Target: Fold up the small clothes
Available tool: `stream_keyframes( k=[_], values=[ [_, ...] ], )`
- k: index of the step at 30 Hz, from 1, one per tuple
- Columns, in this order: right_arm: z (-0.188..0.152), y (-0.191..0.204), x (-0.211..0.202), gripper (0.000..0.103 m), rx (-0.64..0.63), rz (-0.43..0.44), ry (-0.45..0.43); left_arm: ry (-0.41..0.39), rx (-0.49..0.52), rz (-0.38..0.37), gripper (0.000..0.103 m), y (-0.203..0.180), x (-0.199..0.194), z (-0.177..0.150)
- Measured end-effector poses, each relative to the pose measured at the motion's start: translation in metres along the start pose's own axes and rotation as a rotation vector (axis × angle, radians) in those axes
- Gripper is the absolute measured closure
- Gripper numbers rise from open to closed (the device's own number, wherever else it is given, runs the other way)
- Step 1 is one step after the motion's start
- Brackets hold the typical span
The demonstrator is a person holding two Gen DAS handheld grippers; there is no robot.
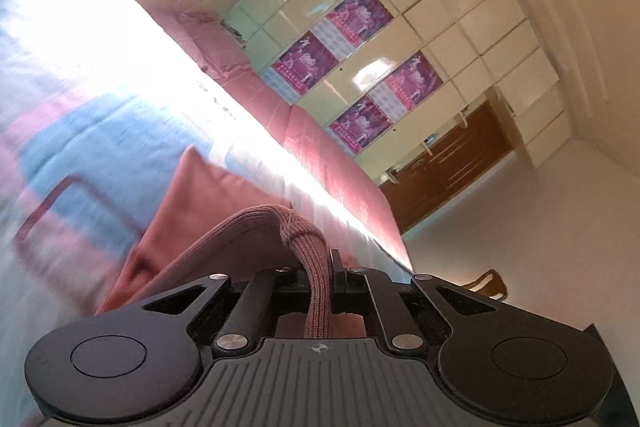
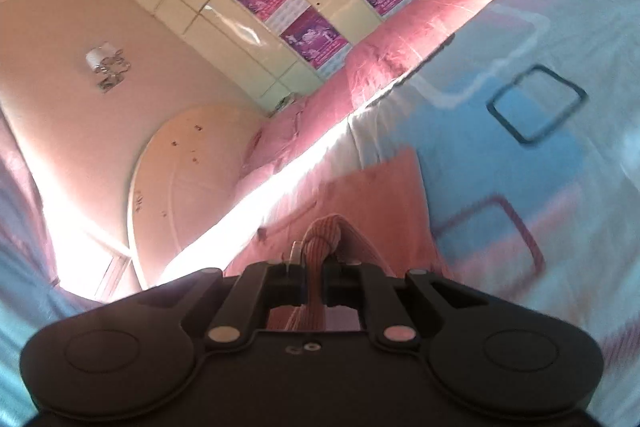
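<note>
A small pink garment (image 1: 200, 203) with a ribbed knit hem hangs over the bed. In the left wrist view my left gripper (image 1: 320, 279) is shut on a bunched strip of that ribbed hem (image 1: 304, 239), which runs back between the jaws. In the right wrist view the same pink garment (image 2: 384, 187) trails ahead, and my right gripper (image 2: 314, 267) is shut on another bunch of its ribbed hem (image 2: 324, 231). The cloth between the two grips is lifted off the sheet. The rest of the garment's shape is hidden by blur and the gripper bodies.
The bed carries a blue, pink and white patterned sheet (image 1: 80, 107) (image 2: 540, 167) and a pink quilt (image 1: 320, 147) (image 2: 400, 39) along its far side. A cream round headboard (image 2: 192, 167), a cabinet wall with purple posters (image 1: 360, 67) and a wooden door (image 1: 452, 163) stand beyond.
</note>
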State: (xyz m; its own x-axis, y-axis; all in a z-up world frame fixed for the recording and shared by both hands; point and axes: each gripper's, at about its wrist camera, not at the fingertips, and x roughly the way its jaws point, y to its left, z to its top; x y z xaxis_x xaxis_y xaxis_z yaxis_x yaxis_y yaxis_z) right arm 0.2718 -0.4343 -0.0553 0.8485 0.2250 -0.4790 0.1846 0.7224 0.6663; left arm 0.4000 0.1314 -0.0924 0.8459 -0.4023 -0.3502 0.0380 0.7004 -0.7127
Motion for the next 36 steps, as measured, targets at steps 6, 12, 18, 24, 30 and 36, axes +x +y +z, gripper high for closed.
stream_keyframes(
  k=[6,12,18,24,30,36],
  values=[
    [0.033,-0.010,0.080,0.096,0.027,-0.045,0.054,0.074,-0.012,0.049,0.098,0.013,0.082,0.046],
    [0.050,-0.036,0.150,0.096,0.095,-0.088,0.107,0.148,0.005,0.079,0.098,0.036,0.153,0.060],
    [0.058,-0.067,0.198,0.084,0.159,-0.083,0.126,0.181,0.024,0.062,0.098,0.053,0.209,0.066],
    [0.062,-0.059,0.190,0.044,0.031,-0.121,0.037,0.030,0.127,0.072,0.011,0.044,0.192,0.080],
    [0.065,-0.044,0.204,0.059,-0.169,-0.164,0.095,0.197,0.461,0.194,0.031,0.029,0.228,0.081],
    [0.067,-0.037,0.202,0.058,-0.267,-0.181,0.069,0.304,0.703,0.258,0.043,0.016,0.251,0.056]
  ],
)
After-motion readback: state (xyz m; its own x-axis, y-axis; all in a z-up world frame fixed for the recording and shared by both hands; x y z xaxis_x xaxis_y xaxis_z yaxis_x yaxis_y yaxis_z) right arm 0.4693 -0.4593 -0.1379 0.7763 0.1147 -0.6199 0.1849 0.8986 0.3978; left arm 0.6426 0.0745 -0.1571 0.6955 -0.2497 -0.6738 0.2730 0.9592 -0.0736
